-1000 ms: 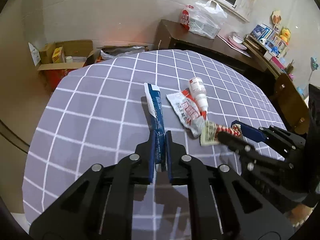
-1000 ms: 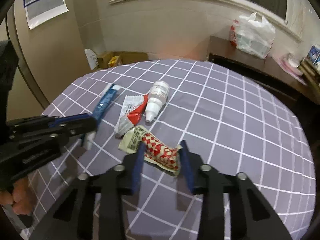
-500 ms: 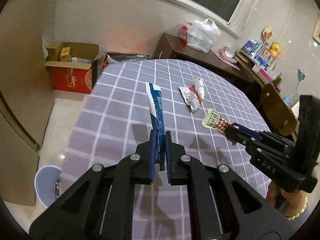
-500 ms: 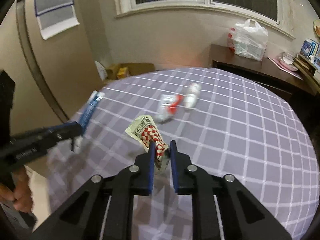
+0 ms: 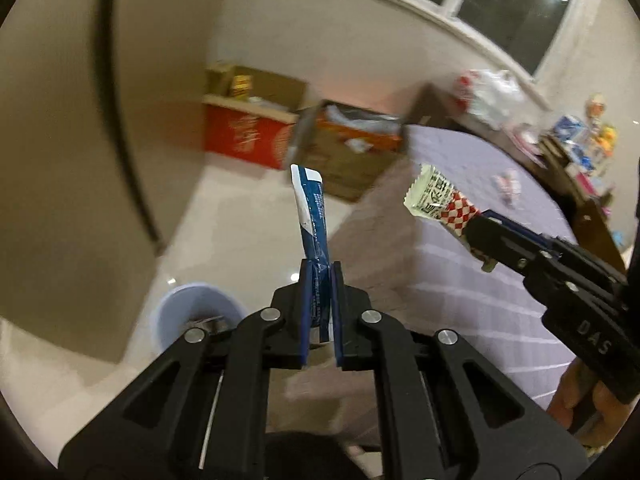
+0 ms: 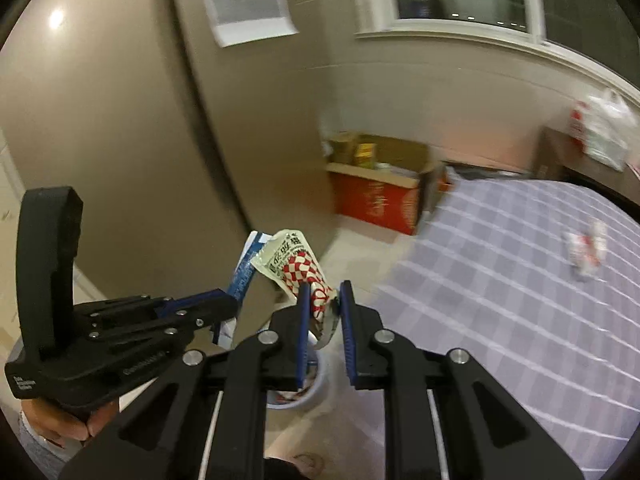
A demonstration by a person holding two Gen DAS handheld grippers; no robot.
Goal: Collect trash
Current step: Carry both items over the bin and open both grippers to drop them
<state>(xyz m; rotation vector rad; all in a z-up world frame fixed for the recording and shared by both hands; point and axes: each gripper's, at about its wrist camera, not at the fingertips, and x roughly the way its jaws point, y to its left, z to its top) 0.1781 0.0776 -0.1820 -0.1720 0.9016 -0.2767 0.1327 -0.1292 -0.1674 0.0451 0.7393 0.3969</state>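
Note:
My left gripper (image 5: 319, 276) is shut on a long blue and white wrapper (image 5: 310, 210), held upright in the air left of the table edge. My right gripper (image 6: 325, 296) is shut on a red-and-white checkered wrapper (image 6: 294, 266); it also shows in the left wrist view (image 5: 440, 200). A pale blue trash bin (image 5: 192, 312) stands on the floor below and left of the left gripper; in the right wrist view the bin (image 6: 308, 388) lies just under the fingers, mostly hidden. A red-and-white wrapper (image 6: 586, 246) lies on the table.
The round table with a purple checked cloth (image 6: 520, 280) fills the right side. Red and brown cardboard boxes (image 5: 248, 136) sit on the floor by the wall. A dark sideboard with a white plastic bag (image 5: 490, 92) stands beyond the table. A wall (image 6: 120, 140) is at left.
Both grippers have swung left off the table with their wrappers, and now hang over the floor above the blue bin. The table has slid to the right of both views.

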